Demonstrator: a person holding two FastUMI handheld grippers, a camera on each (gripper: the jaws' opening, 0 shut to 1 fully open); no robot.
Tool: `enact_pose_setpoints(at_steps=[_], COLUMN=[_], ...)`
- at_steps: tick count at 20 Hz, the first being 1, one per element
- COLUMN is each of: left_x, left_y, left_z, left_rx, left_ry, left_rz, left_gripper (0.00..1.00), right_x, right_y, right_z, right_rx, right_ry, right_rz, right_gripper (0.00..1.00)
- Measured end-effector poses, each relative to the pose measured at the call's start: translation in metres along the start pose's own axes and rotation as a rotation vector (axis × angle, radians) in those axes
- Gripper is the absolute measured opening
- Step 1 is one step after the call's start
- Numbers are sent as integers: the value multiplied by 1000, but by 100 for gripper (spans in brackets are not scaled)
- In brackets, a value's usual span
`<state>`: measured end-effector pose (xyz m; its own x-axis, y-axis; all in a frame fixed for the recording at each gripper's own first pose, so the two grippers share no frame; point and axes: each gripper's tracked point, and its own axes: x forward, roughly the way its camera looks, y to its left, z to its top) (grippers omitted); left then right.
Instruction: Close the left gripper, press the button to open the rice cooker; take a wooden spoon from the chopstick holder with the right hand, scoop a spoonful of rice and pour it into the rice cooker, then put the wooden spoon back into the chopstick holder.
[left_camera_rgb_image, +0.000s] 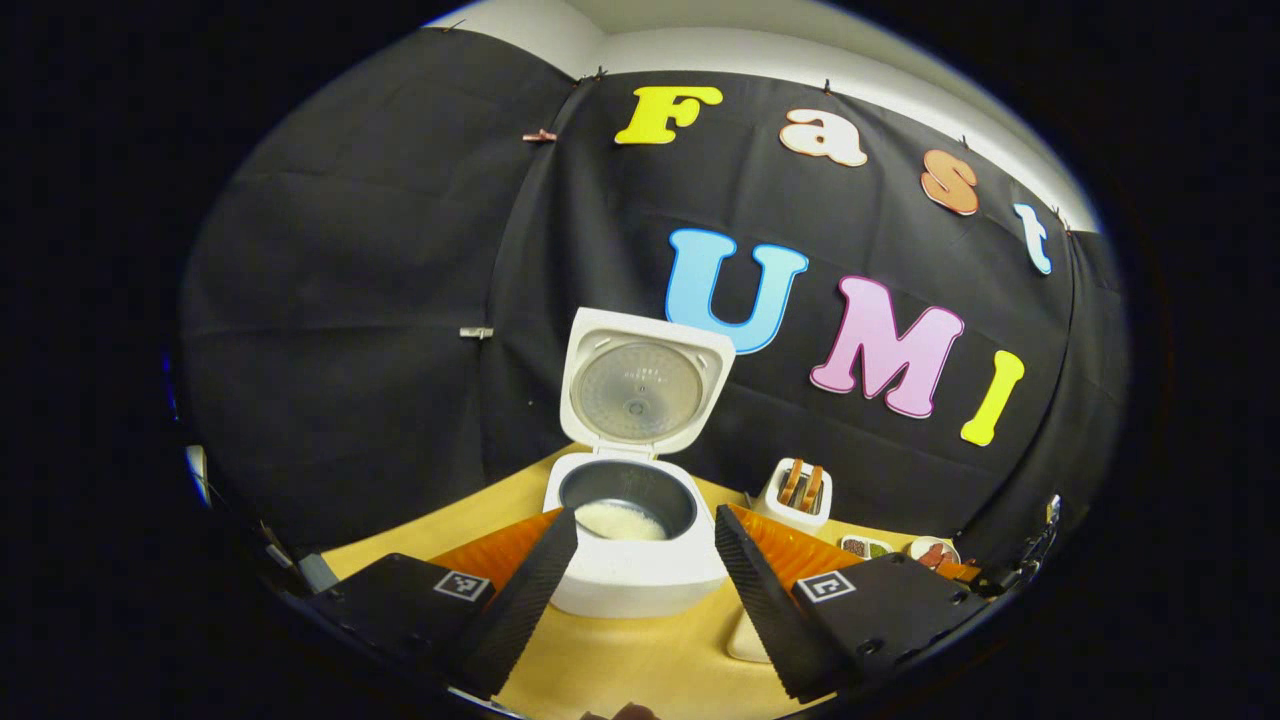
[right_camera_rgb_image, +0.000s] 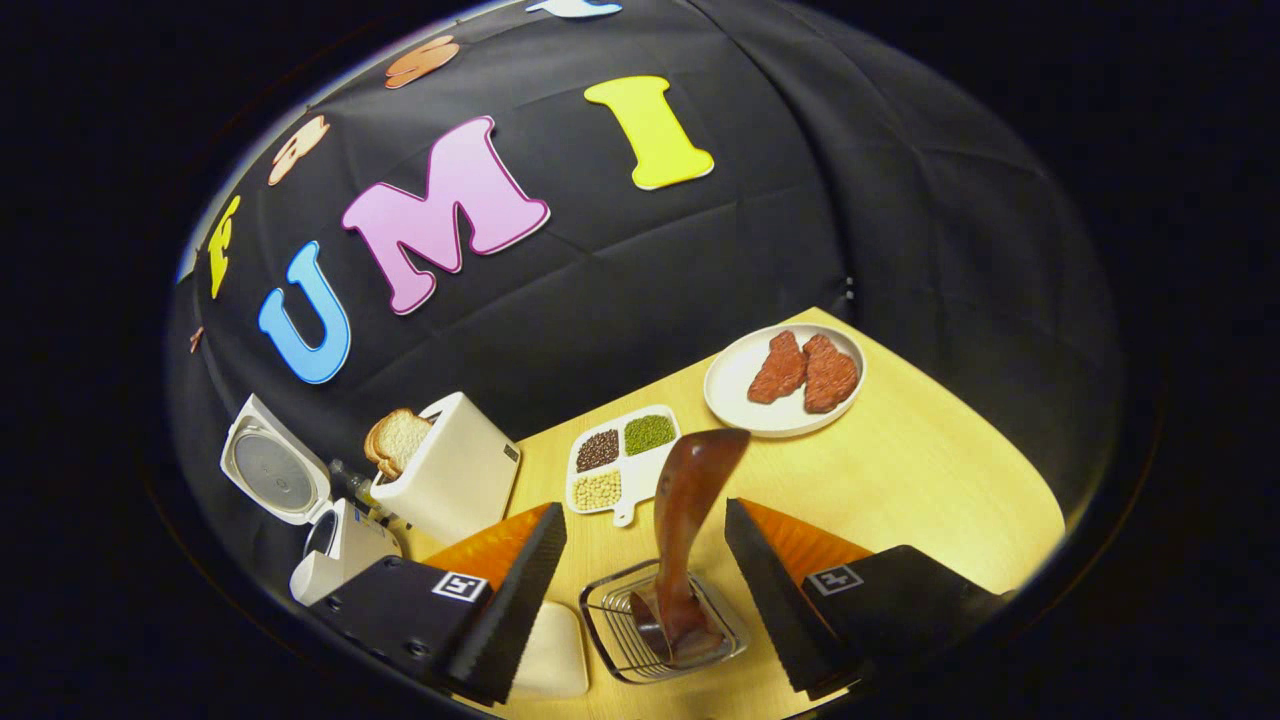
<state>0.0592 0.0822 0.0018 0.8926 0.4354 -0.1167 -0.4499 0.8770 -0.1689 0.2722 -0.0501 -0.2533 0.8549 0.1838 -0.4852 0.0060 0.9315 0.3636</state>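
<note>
The white rice cooker (left_camera_rgb_image: 640, 580) stands open with its lid (left_camera_rgb_image: 640, 385) upright, and white rice lies in the dark inner pot (left_camera_rgb_image: 625, 520). My left gripper (left_camera_rgb_image: 645, 515) is open just in front of it, one finger on each side of the pot and touching nothing. The brown wooden spoon (right_camera_rgb_image: 690, 500) stands in the wire chopstick holder (right_camera_rgb_image: 665, 625), broad end up. My right gripper (right_camera_rgb_image: 645, 510) is open around the spoon, which rises between the fingers, nearer the right one. I see no contact. The cooker (right_camera_rgb_image: 325, 550) shows far left.
A white toaster (right_camera_rgb_image: 450, 470) with a bread slice (right_camera_rgb_image: 397, 437) stands beside the cooker. A divided dish of beans (right_camera_rgb_image: 620, 462) and a plate of meat (right_camera_rgb_image: 785, 380) lie farther back on the wooden table (right_camera_rgb_image: 920, 480). A white dish (right_camera_rgb_image: 555, 640) sits left of the holder.
</note>
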Motion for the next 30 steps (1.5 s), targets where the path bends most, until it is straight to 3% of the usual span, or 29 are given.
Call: enact_pose_setpoints(at_steps=[5,11,15,21,30], left_x=[35,100,150,217,325], left_y=[15,24,22,-3,1], left_z=[59,127,159,205,179], left_rx=[10,73,148,250,187], left_ry=[-44,-92,-101,-170,-56], left_rz=[-57,-139,-131,-159,-138], left_gripper=[95,95,95,95,95], right_x=[-95,-214,-266,-299,-296], right_y=[-24,-6,19,62,88], right_z=[28,38,39,34,34], right_rx=[-76,-218,-323,-373,-365], right_ry=[-163,-315,-370,-375,-340], right_rz=[-147,-227,-252,-214,-188], right_gripper=[99,98,98,99,99])
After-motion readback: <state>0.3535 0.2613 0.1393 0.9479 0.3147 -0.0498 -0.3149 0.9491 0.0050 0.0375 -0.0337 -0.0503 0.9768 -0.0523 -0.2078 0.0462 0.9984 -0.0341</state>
